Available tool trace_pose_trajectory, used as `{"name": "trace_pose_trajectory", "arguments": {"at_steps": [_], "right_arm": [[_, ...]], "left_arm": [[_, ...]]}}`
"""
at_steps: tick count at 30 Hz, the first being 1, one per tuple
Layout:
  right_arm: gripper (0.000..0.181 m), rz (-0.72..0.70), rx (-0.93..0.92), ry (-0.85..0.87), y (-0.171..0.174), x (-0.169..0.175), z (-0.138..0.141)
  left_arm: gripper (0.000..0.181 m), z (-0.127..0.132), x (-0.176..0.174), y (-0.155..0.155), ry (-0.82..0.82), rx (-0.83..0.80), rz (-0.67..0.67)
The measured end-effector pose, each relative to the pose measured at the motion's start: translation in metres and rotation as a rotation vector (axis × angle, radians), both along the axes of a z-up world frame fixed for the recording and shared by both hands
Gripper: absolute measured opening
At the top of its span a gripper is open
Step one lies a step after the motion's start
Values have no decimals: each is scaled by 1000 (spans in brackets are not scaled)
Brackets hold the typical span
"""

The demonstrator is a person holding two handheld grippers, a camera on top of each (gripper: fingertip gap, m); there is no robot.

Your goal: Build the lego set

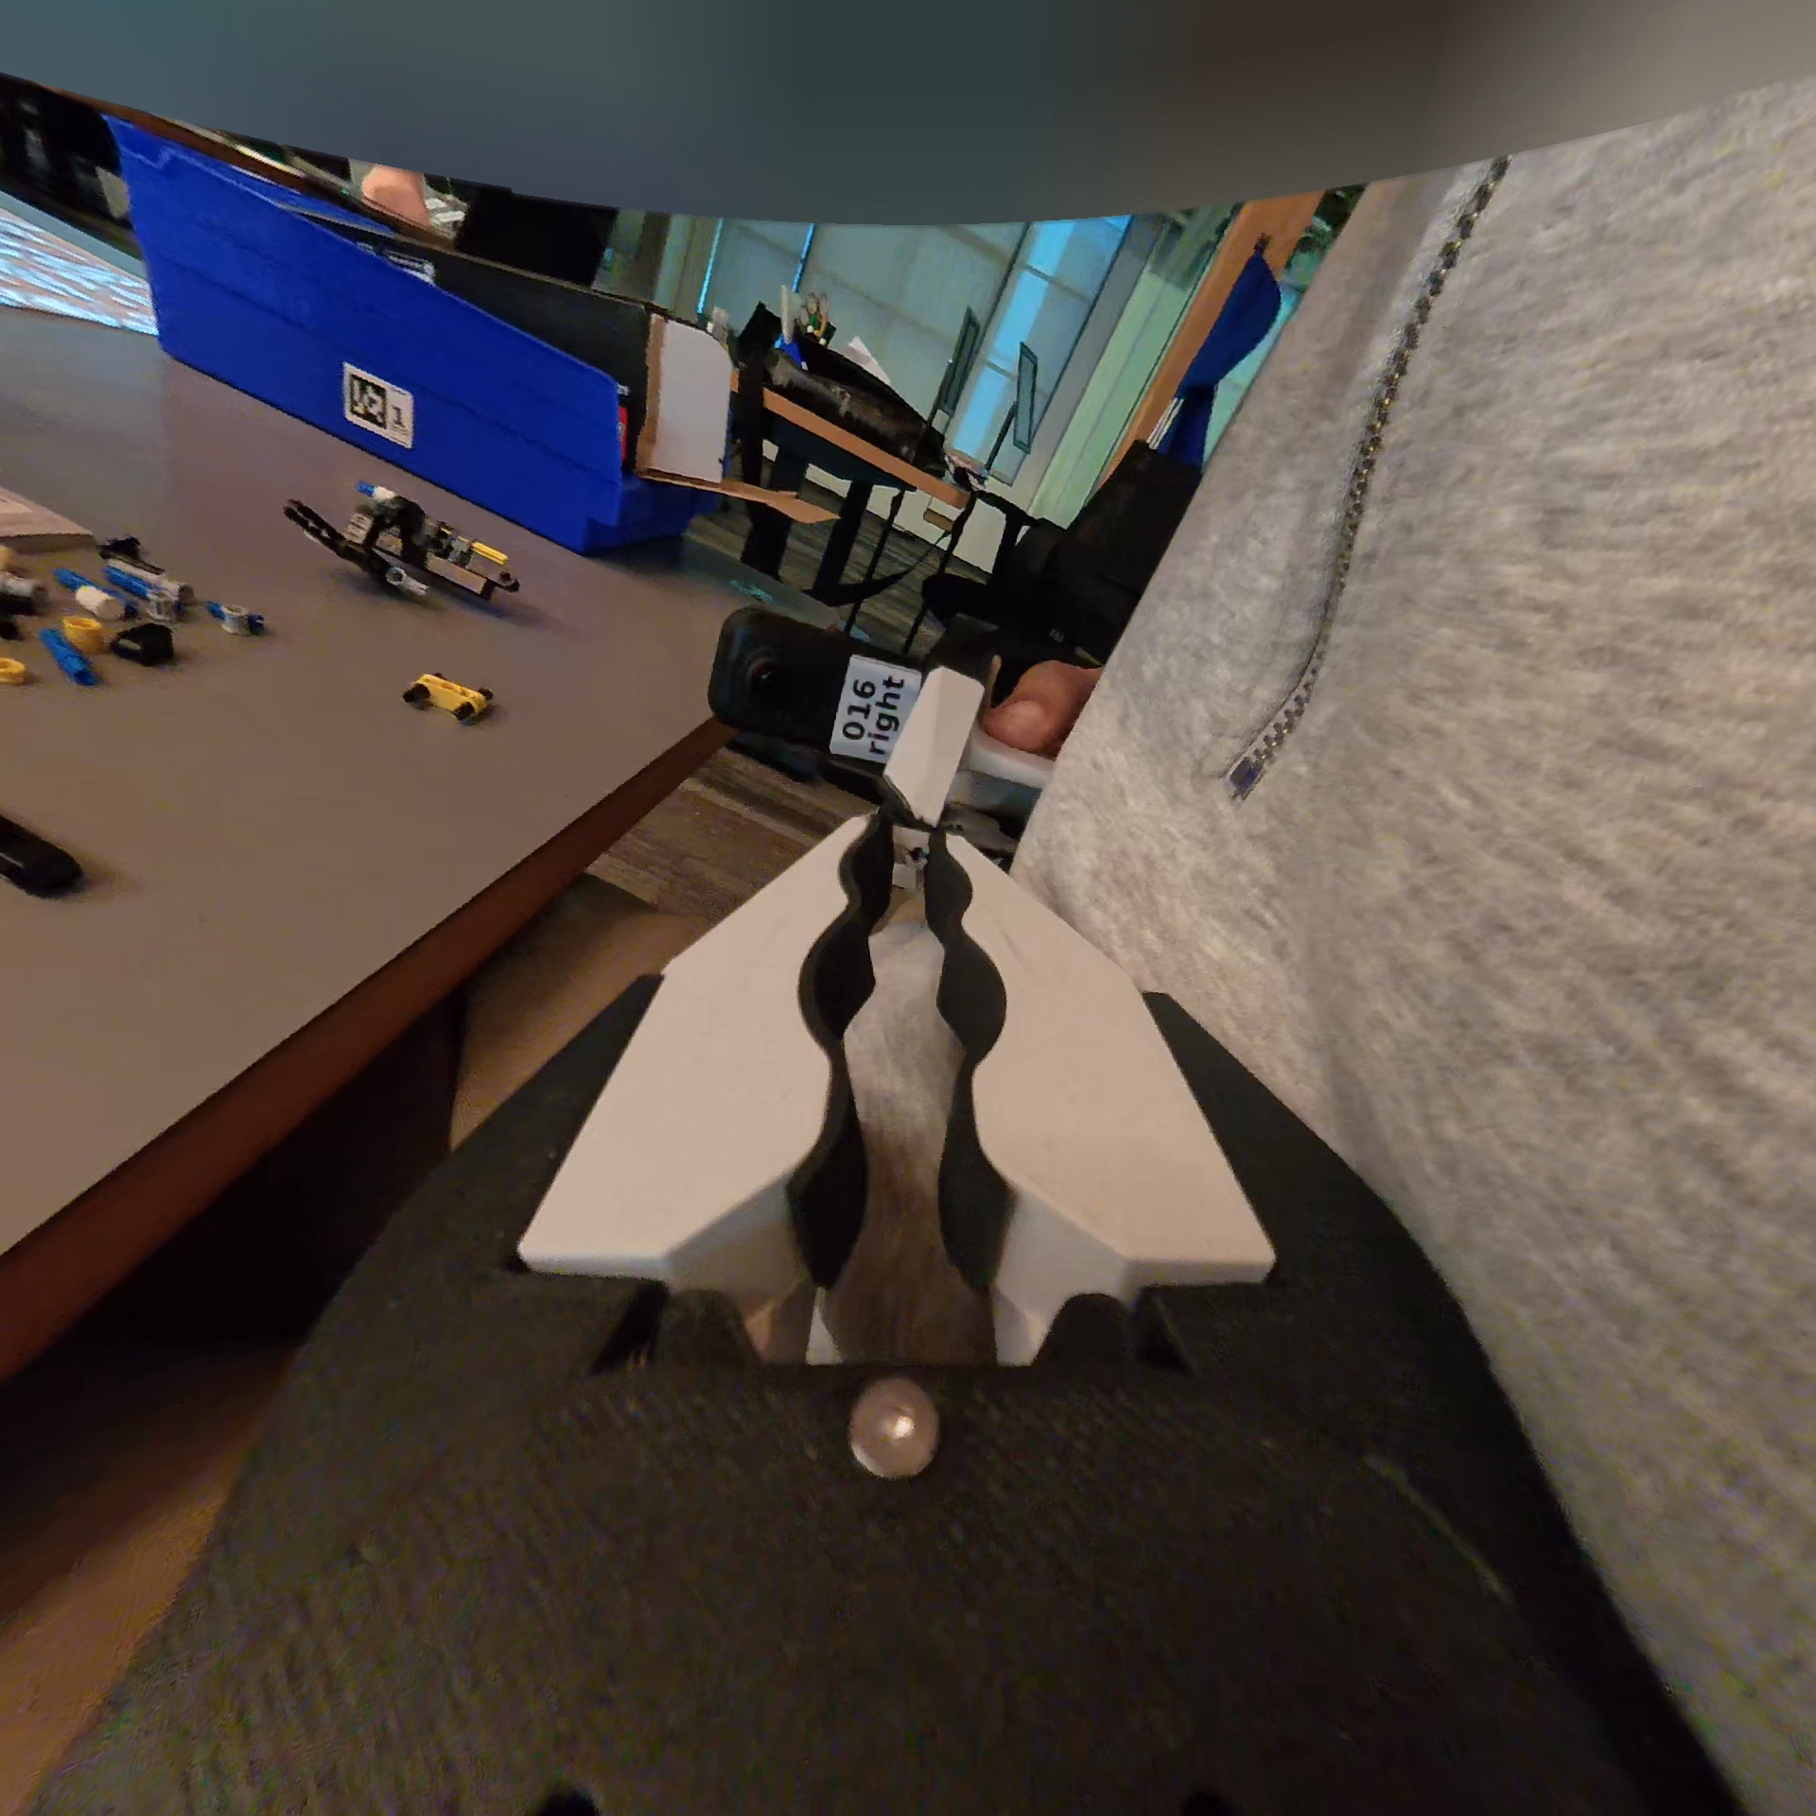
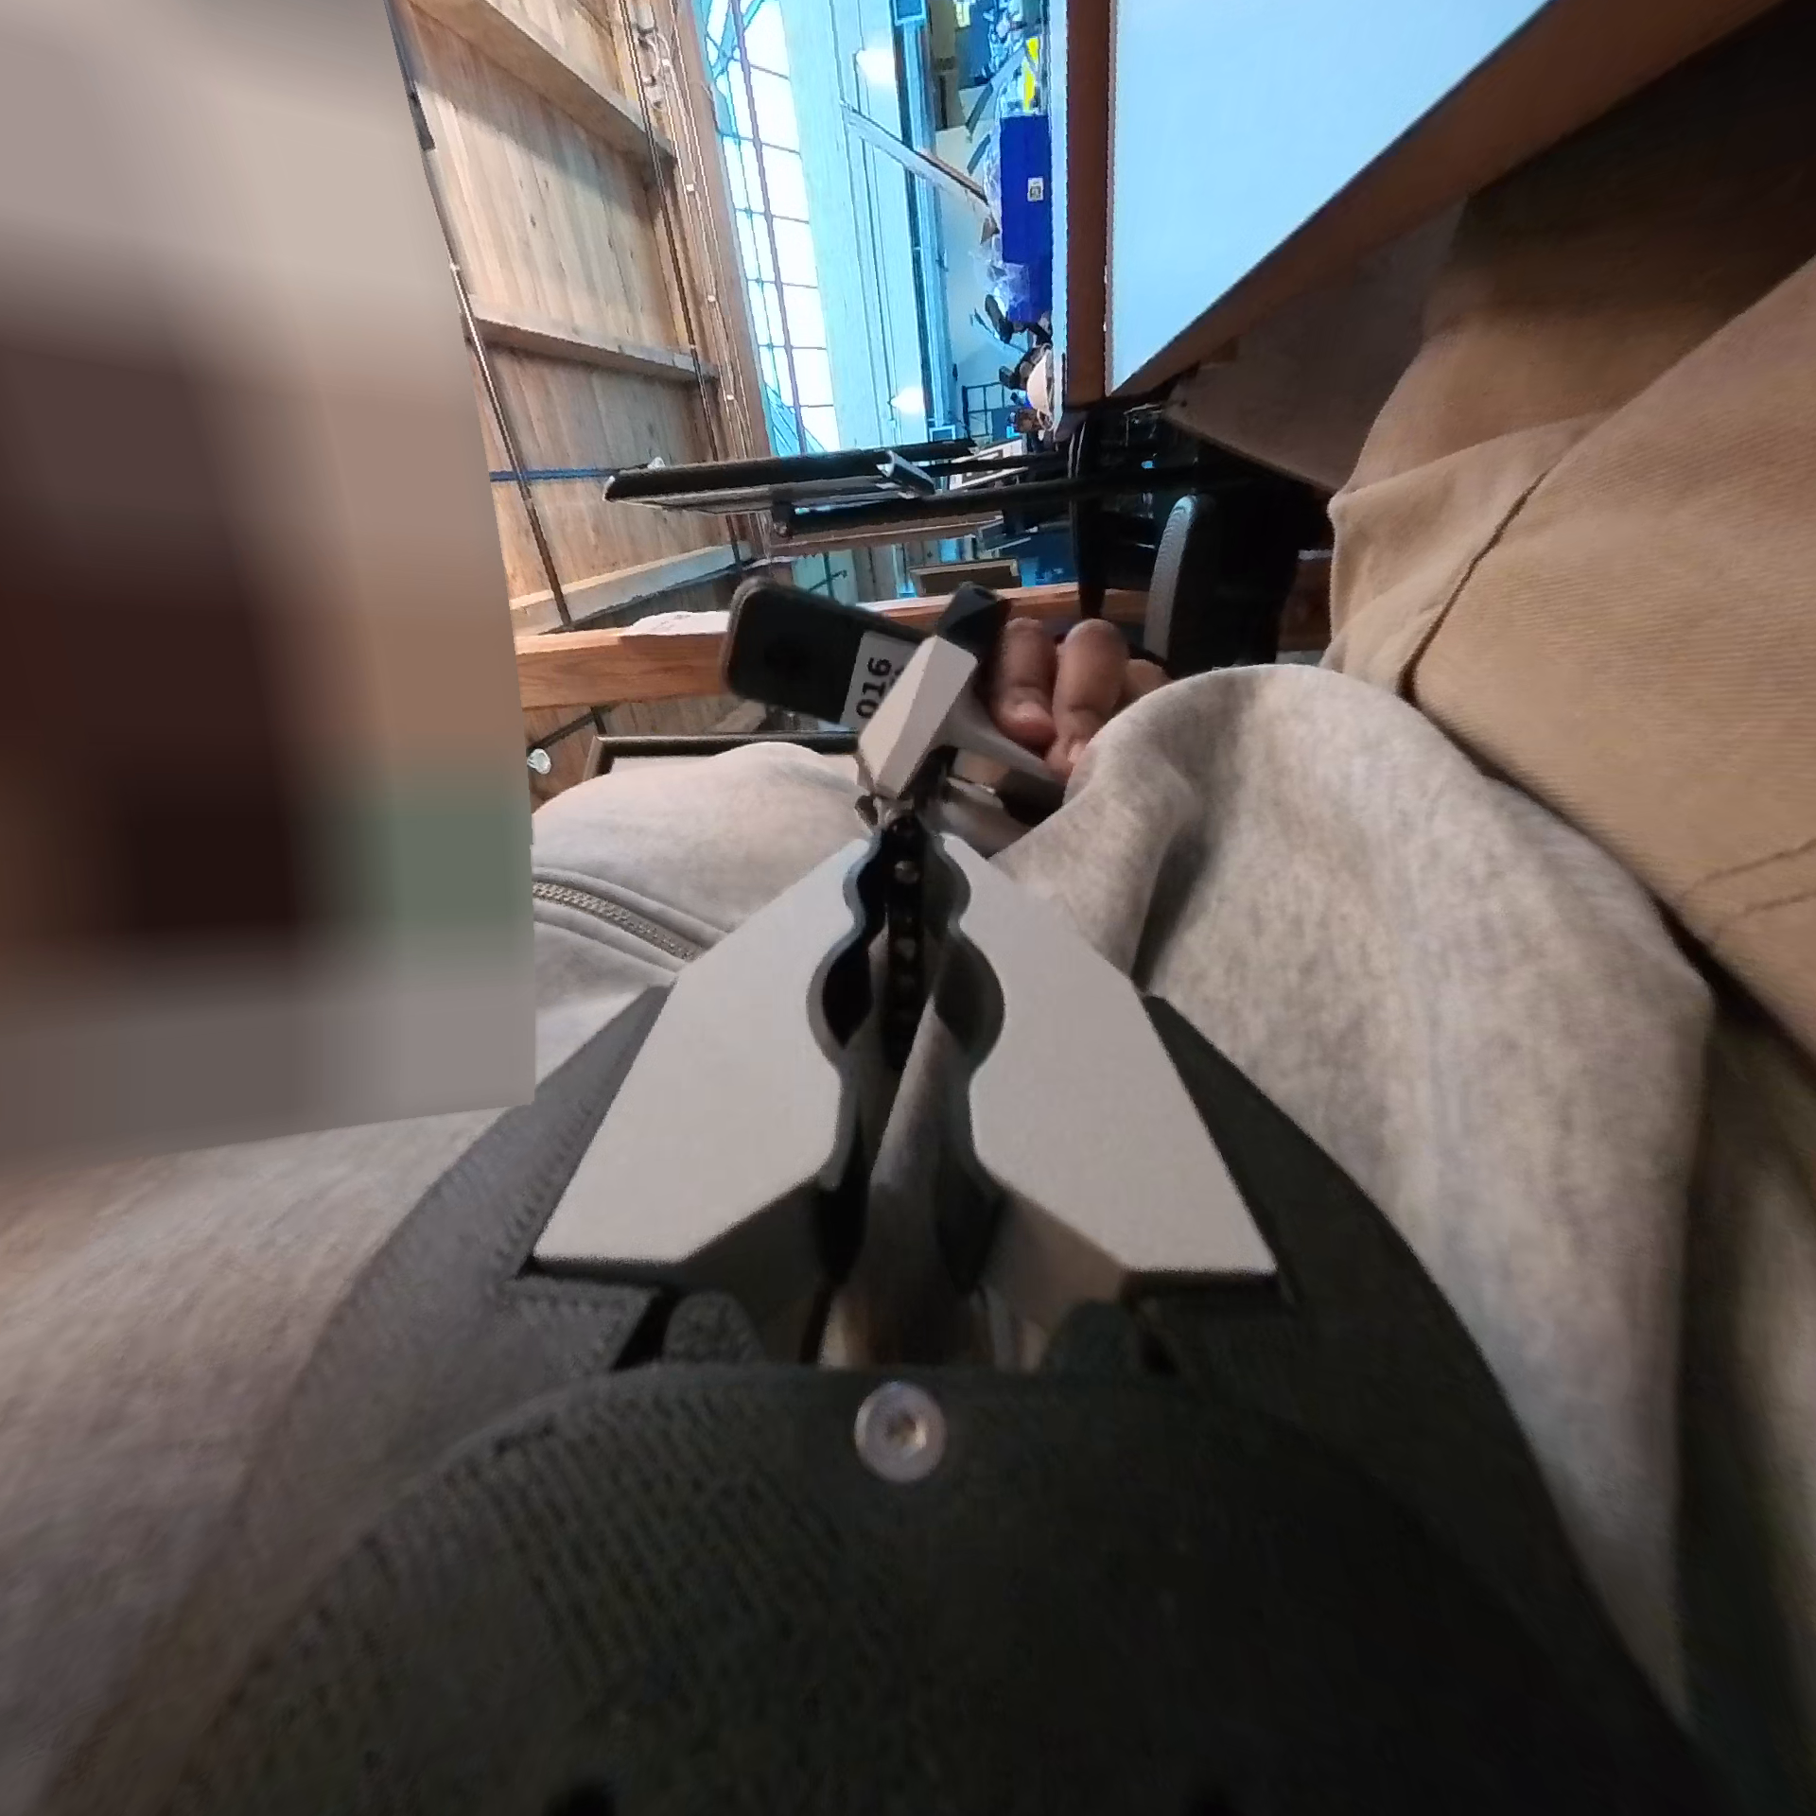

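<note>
Nearest the lens in the left wrist view, the left gripper [image 1: 909, 835] has its jaws drawn in to a narrow gap, the tips pinching a small dark piece [image 1: 912, 857] too tiny to identify. Just beyond, at twelve o'clock, the fingertip of the right gripper [image 1: 934, 737] meets the same spot. At three o'clock a grey zip sweatshirt [image 1: 1474, 786] fills the side.

Over at nine to ten o'clock, the grey table [image 1: 295, 835] carries the loose lego pieces [image 1: 108, 609], blue, yellow and black, then a partly built lego model [image 1: 403, 545] at ten o'clock, and a single yellow piece [image 1: 449, 696] nearer the edge. A blue bin [image 1: 324, 324] stands behind them at eleven o'clock.

In the right wrist view, the right gripper [image 2: 904, 845] has jaws narrowly set and clamped on a black holed lego beam [image 2: 904, 943] running back between the fingers. At twelve o'clock the other gripper's finger [image 2: 919, 708] touches the beam's far end, with a hand [image 2: 1056, 688] behind it. Tan trousers [image 2: 1572, 590] lie at two o'clock.
</note>
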State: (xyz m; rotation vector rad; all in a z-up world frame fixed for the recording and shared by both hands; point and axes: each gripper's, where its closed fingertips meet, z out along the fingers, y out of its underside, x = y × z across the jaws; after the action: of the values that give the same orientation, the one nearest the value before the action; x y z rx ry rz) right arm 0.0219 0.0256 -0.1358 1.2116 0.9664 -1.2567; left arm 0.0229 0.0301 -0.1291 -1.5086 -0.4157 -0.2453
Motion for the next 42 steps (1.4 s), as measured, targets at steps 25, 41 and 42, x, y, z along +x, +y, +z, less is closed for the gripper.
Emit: {"name": "trace_pose_trajectory", "arguments": {"at_steps": [25,41,42], "right_arm": [[5,-23,-57,67,1,-1,7],[5,-72,97,609,-6,-27,30],[5,-80,93,634,-7,-25,33]], "left_arm": [[7,4,-1,-1,-33,45,2],[6,25,-27,-8,-378,231,-95],[6,29,-25,-9,-424,248,-119]]}}
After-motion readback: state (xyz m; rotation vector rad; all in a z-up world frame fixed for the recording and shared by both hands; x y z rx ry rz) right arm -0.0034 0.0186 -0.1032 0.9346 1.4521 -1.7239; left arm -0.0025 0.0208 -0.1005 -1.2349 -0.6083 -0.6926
